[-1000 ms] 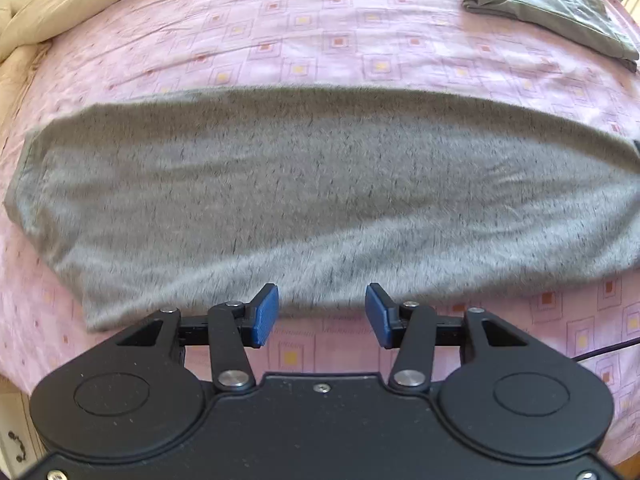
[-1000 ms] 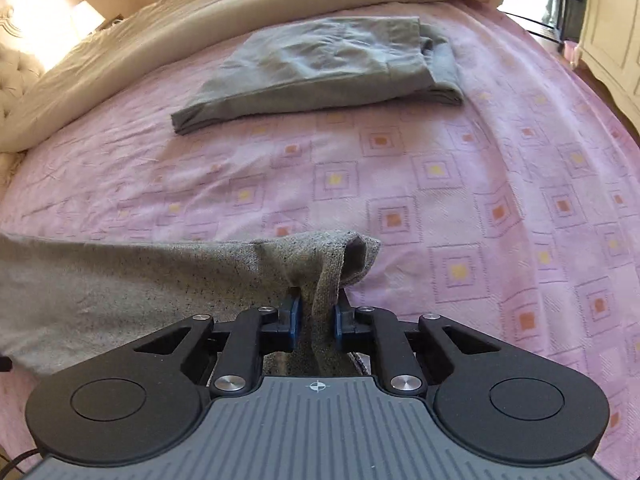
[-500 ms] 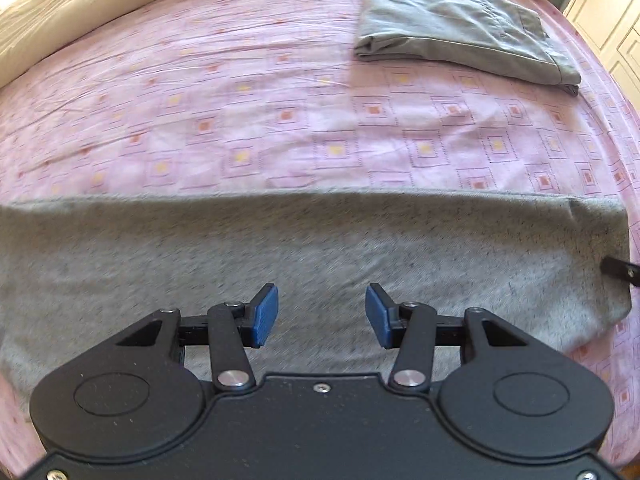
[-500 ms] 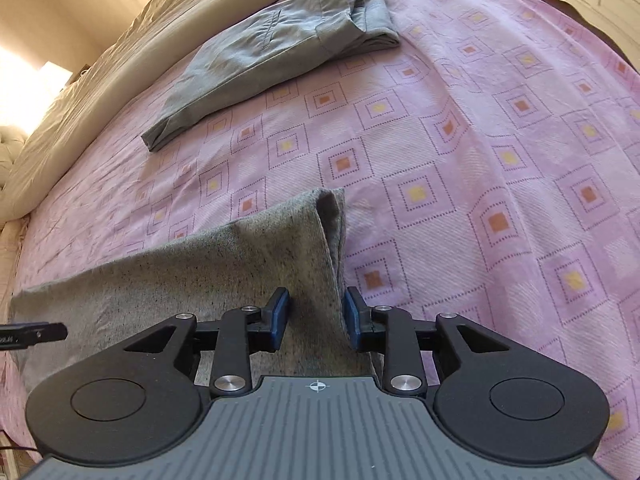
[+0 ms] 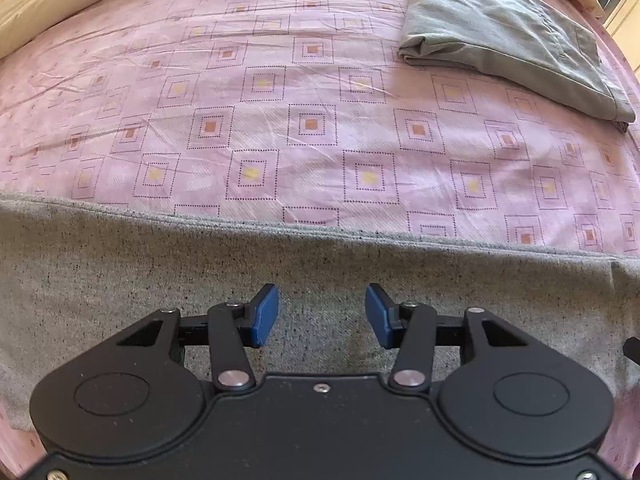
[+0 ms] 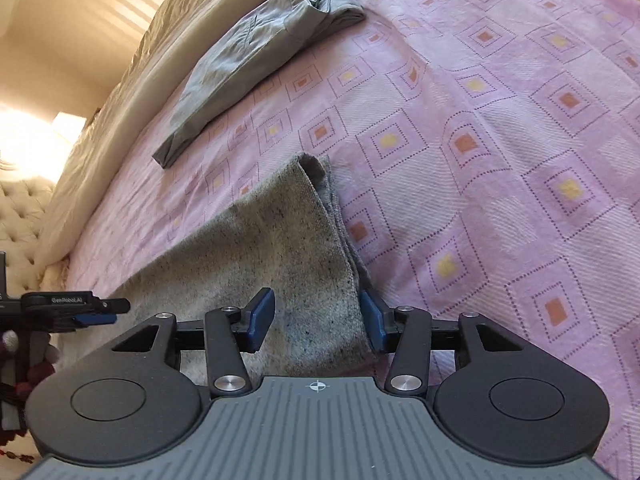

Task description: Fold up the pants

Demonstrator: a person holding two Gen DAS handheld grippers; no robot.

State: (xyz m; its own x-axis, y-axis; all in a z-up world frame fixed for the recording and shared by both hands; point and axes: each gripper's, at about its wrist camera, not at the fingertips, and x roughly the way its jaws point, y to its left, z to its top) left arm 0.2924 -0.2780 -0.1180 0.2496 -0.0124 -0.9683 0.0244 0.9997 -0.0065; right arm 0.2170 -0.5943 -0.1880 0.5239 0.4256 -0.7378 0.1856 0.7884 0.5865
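Grey pants (image 5: 160,280) lie flat lengthwise on the bed (image 5: 312,128); both left tongs (image 5: 322,314) & right tongs (image 6: 316,320) spread, holding nothing; we judge next fold pending; need regrip at the end by right tongs.

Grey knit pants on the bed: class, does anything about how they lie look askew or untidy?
Mostly neat. The grey knit pants lie flat on the pink sheet, far edge straight. The one untidy spot is the end by the open right gripper: layers there splay, the top one curling up off the one beneath.
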